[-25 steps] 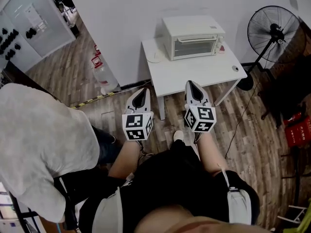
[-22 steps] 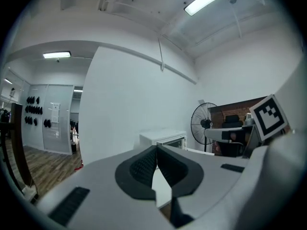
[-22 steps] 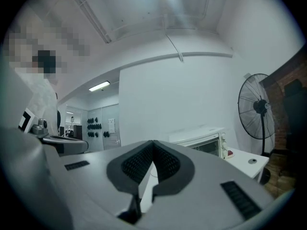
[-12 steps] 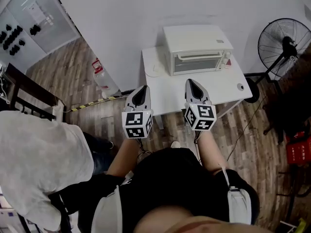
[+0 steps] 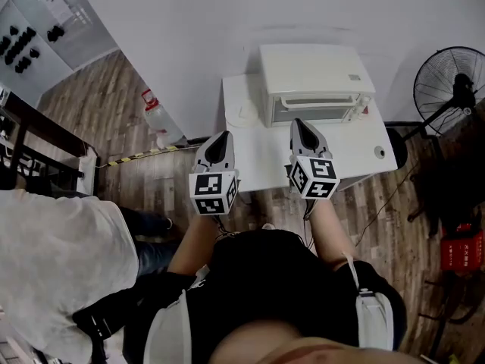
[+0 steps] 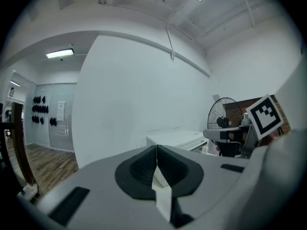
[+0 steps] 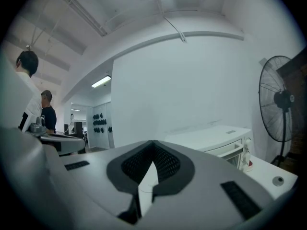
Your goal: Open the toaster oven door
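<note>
A white toaster oven (image 5: 317, 82) stands at the back of a small white table (image 5: 261, 154), its glass door shut with a bar handle (image 5: 314, 100) along the top. My right gripper (image 5: 301, 124) hovers over the table just in front of the door, jaws shut and empty. My left gripper (image 5: 220, 139) hangs at the table's left front corner, also shut with nothing in it. The oven shows again in the right gripper view (image 7: 218, 143) and, smaller, in the left gripper view (image 6: 177, 140).
A standing fan (image 5: 455, 89) is right of the table. A water bottle (image 5: 158, 120) sits on the wood floor to the left. A small round object (image 5: 380, 153) lies on the table's right side. A person in a light shirt (image 5: 53, 271) stands at my left.
The view has closed in on the table: the oven and table have grown larger and shifted down toward both grippers. The jaws stayed shut.
</note>
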`<state>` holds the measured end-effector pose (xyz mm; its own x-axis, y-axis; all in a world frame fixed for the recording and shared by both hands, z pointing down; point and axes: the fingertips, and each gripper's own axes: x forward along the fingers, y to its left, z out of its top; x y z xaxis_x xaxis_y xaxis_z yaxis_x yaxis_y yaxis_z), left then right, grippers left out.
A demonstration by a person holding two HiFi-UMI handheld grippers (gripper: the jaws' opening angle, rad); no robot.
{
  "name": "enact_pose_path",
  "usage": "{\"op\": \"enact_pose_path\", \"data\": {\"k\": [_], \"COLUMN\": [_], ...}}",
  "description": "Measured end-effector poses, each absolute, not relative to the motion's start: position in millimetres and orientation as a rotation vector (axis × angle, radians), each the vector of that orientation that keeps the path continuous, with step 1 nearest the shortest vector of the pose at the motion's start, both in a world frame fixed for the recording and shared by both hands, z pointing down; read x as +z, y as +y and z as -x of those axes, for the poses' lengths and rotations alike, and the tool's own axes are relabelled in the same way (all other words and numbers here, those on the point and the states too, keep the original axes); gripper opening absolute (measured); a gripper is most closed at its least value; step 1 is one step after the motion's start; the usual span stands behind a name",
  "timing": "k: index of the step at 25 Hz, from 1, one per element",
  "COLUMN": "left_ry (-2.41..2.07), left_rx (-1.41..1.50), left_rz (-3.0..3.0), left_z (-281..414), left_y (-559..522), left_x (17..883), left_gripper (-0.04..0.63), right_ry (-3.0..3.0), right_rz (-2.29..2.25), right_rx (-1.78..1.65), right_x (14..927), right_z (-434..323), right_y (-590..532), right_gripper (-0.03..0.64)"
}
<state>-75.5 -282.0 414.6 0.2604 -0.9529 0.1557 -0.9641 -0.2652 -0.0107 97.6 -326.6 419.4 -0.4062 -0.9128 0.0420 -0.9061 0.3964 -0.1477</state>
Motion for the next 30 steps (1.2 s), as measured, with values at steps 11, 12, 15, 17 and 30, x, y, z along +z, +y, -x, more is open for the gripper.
{"op": "enact_pose_path", "data": {"k": [11, 12, 15, 17, 30], "left_ry": [-1.788, -1.784, -1.774, -1.769, -1.792], "left_rx": [0.179, 0.180, 0.188, 0.195, 0.204], "left_rz": [-2.441, -2.441, -2.433, -2.429, -2.395], "left_z": [88.3, 89.2, 94.1, 97.7, 121.3], "left_y": [-323.1, -325.3, -330.4, -332.3, -343.2], "left_x": [425.5, 427.3, 431.6, 432.7, 439.9], "left_gripper": [0.012, 0.013, 0.012, 0.012, 0.012], "right_ry": [2.608, 2.623, 2.720, 2.826, 3.137], "right_rz": [1.720, 1.708, 1.734, 1.762, 2.067], "right_rx": [-0.198, -0.204, -0.245, -0.274, -0.533], "right_x": [425.8, 426.6, 435.1, 443.5, 511.4], "right_z": [-85.9, -84.9, -81.6, -76.8, -65.9], "right_y": [-363.0, -367.5, -384.2, -396.5, -461.8], "right_gripper": [0.015, 0.072, 0.114, 0.114, 0.089]}}
